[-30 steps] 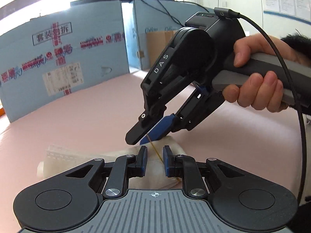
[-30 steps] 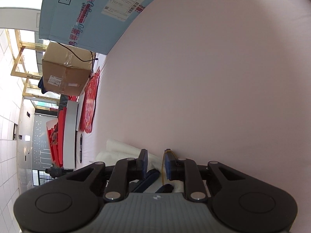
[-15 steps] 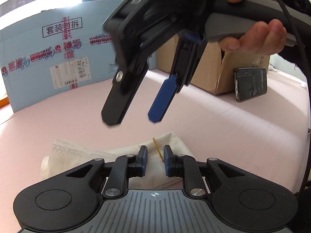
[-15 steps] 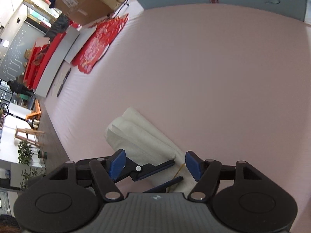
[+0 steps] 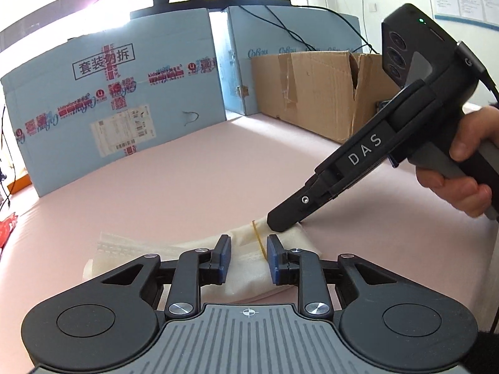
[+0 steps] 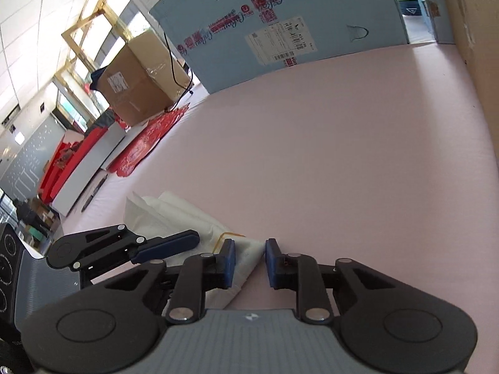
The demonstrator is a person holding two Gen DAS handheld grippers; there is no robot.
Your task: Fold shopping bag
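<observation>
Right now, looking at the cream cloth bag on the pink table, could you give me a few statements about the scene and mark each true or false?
1. The cream fabric shopping bag lies rolled into a bundle on the pink table. True.
2. A thin yellow rubber band sits around the bundle. True.
3. The left gripper is clamped shut on the bag. False: its blue pads stand apart, with the bundle between them.
4. The right gripper is raised high above the table. False: it is low, at the end of the bundle.
5. A brown cardboard box stands at the back of the table. True.
6. The bag is spread out flat. False: it is a compact bundle.
</observation>
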